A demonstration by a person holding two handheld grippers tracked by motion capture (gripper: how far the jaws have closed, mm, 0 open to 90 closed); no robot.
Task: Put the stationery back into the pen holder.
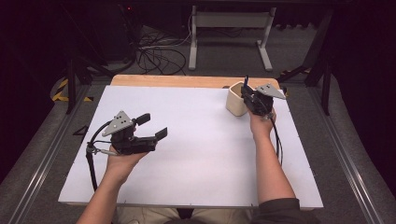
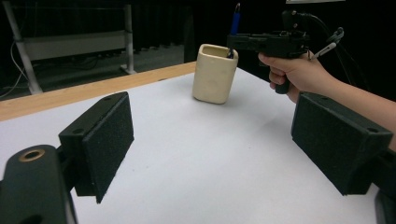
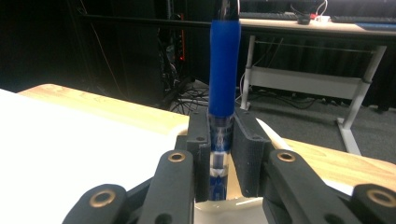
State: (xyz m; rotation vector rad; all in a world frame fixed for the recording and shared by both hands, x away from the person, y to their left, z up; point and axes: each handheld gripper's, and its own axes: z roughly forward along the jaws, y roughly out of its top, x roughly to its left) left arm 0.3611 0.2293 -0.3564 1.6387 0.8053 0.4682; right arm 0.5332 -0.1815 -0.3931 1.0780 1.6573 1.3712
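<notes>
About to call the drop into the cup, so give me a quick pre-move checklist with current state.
1. Right gripper shut on the blue pen: ok, pads press both sides of the barrel.
2. Pen upright: ok, it stands vertical between the jaws.
3. Pen over the cream cup: ok, its lower end is at the cup's mouth in the left gripper view.
4. Pen tip depth inside the cup: cannot tell, the rim hides it.
5. Cup upright on the white table: ok.
6. Left gripper out of the way: ok, open, holding nothing, well apart from the cup.
</notes>
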